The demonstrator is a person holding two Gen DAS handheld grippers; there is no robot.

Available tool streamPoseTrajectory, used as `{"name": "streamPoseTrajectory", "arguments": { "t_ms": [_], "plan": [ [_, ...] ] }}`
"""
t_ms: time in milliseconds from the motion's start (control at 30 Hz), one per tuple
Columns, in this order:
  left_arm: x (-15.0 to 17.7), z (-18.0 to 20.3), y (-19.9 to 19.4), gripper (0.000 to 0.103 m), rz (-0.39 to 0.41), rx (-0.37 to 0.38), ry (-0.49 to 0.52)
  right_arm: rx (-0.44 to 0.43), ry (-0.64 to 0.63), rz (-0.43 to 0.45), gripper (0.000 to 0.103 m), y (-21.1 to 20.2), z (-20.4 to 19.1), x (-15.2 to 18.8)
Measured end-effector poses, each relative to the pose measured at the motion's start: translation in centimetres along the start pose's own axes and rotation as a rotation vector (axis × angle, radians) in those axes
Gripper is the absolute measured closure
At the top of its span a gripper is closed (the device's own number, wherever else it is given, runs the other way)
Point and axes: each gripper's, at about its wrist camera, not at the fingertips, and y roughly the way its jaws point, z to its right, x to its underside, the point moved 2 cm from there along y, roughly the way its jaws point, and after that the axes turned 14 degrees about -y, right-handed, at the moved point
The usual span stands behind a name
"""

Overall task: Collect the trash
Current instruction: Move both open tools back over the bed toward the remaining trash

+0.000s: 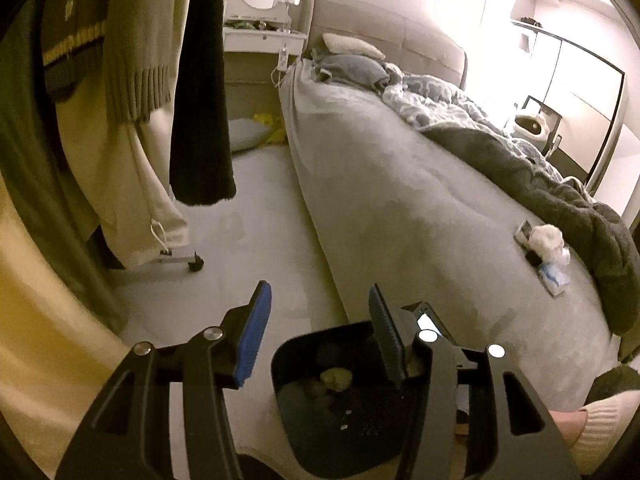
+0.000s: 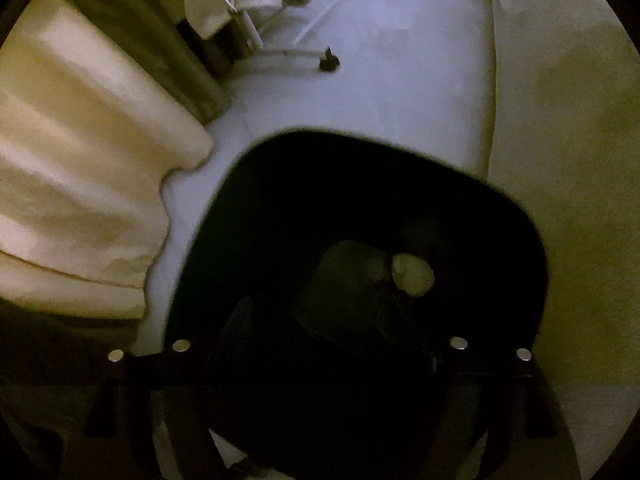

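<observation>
My left gripper (image 1: 318, 292) stands open with blue pads (image 1: 252, 340) and nothing between them. It hangs above a black trash bin (image 1: 304, 352) on the floor beside the bed. A pale crumpled scrap (image 1: 336, 379) lies inside the bin. On the grey bed sheet to the right lie a white crumpled tissue (image 1: 548, 238) and a blue-and-white wrapper (image 1: 555, 280). The right wrist view looks steeply down into the same bin (image 2: 248, 184), where the scrap (image 2: 412, 274) rests on the bottom. My right gripper (image 2: 320, 308) is dark against the bin; its jaws stand wide apart and empty.
A clothes rack on casters (image 1: 195, 266) holds hanging garments (image 1: 136, 64) on the left. Cream fabric (image 2: 80, 200) hangs close to the bin. The bed (image 1: 400, 200) with a dark blanket (image 1: 580, 208) fills the right. A small device (image 1: 524, 232) lies by the tissue.
</observation>
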Motion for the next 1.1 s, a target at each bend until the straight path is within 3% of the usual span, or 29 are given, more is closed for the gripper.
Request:
{"name": "streamPoseTrajectory", "arguments": {
  "t_ms": [467, 667, 1100],
  "plan": [
    [-2.6, 4.6, -1.3, 0.042, 0.075, 0.028, 0.016, 0.055, -0.034, 0.241, 0.019, -10.0, 0.6, -1.4],
    [-3.1, 7.3, -0.8, 0.039, 0.080, 0.054, 0.035, 0.099, -0.027, 0.342, 0.019, -15.2, 2.4, 0.1],
    [-2.7, 15.5, 0.9, 0.022, 0.068, 0.146, 0.148, 0.306, 0.045, 0.525, 0.015, -25.8, 9.9, 5.6]
  ]
}}
